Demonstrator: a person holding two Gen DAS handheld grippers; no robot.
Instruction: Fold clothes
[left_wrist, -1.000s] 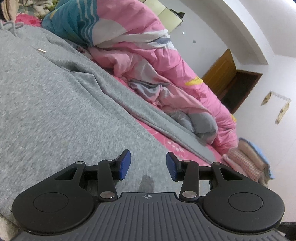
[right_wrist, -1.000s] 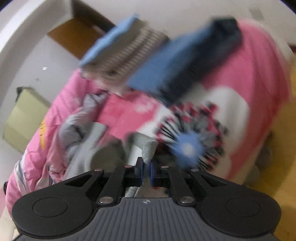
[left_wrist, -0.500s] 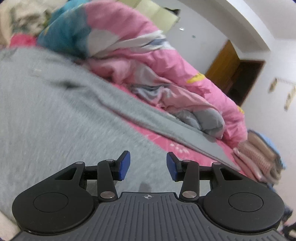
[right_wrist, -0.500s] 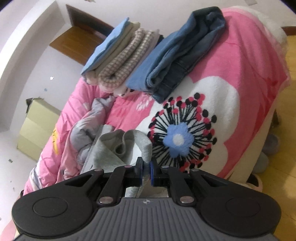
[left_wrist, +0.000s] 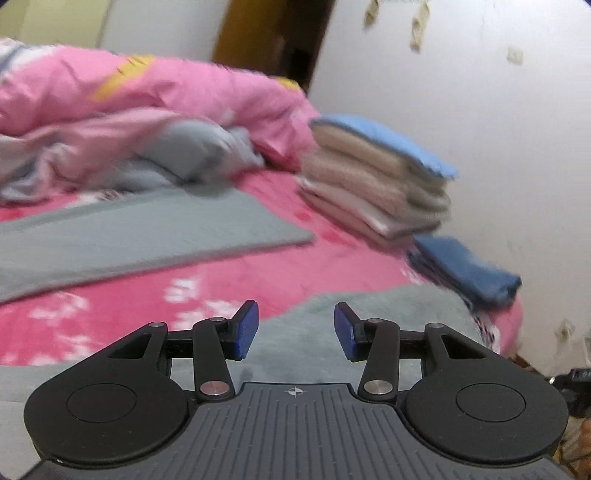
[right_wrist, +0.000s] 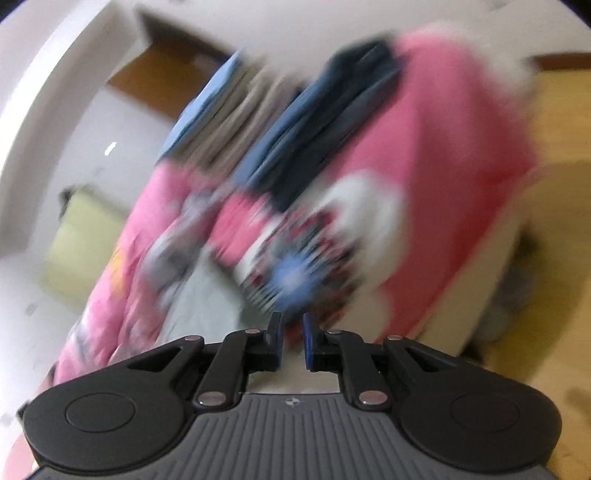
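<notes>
A grey sweatshirt lies on the pink bed. One flat part (left_wrist: 147, 232) stretches across the left of the left wrist view, and another fold (left_wrist: 369, 306) sits just under and ahead of my left gripper (left_wrist: 295, 325). That gripper is open with nothing between its blue pads. In the blurred right wrist view the grey sweatshirt (right_wrist: 199, 306) lies to the left of my right gripper (right_wrist: 291, 332). Its jaws are opening, a narrow gap shows between the pads, and no cloth is in it.
A stack of folded clothes (left_wrist: 376, 184) and folded blue jeans (left_wrist: 465, 269) sit at the bed's far end by the white wall. A crumpled pink quilt (left_wrist: 147, 96) fills the back. The flowered bedspread (right_wrist: 295, 273) drops to a wooden floor (right_wrist: 554, 184) on the right.
The left gripper swung from over the grey sweatshirt toward the bed's end with the folded stack. The right gripper, shut on a grey fold before, has parted its pads and the fold is gone from them.
</notes>
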